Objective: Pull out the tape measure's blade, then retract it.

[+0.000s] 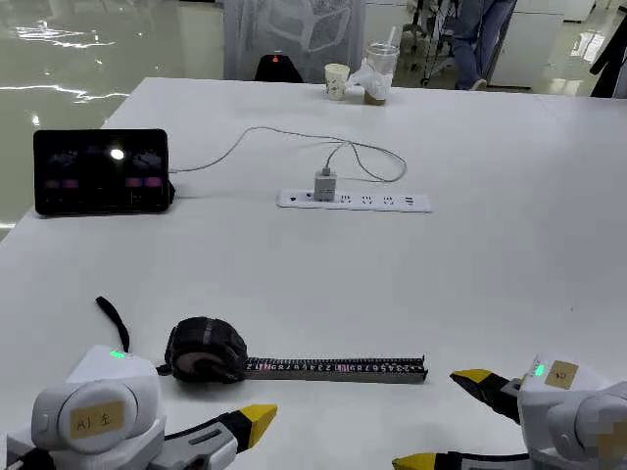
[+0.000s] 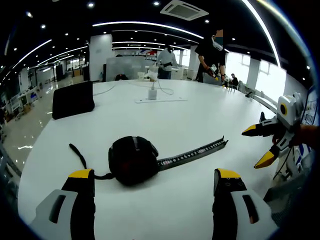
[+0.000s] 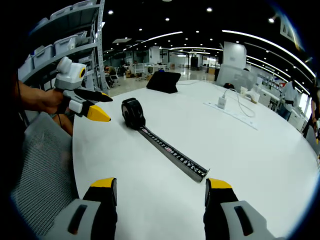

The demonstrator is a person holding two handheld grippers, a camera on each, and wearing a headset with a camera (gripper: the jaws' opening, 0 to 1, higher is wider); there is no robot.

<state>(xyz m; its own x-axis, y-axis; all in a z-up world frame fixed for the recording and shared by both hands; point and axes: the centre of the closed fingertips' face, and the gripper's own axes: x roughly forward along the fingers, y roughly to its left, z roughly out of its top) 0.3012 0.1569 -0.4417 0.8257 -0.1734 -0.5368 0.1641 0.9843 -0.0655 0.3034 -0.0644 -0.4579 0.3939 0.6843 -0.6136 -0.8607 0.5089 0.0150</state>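
Head view: tape measure case [image 1: 204, 350] lying on white table [image 1: 490, 245], blade [image 1: 338, 368] drawn out rightward, long axis running left to right. Case just ahead of left gripper [image 3: 107, 109], blade tip [image 1: 422, 369] nearest right gripper [image 1: 426, 418]. Both sets of jaws spread wide, grasping nothing. Retraction likely next.

Blade [image 1: 338, 368] numerals — illegibly small

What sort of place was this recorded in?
Probably an open-plan office or lab: a large white table carrying a power strip and a tablet, rack shelving with bins in the right gripper view, and long ceiling light strips.
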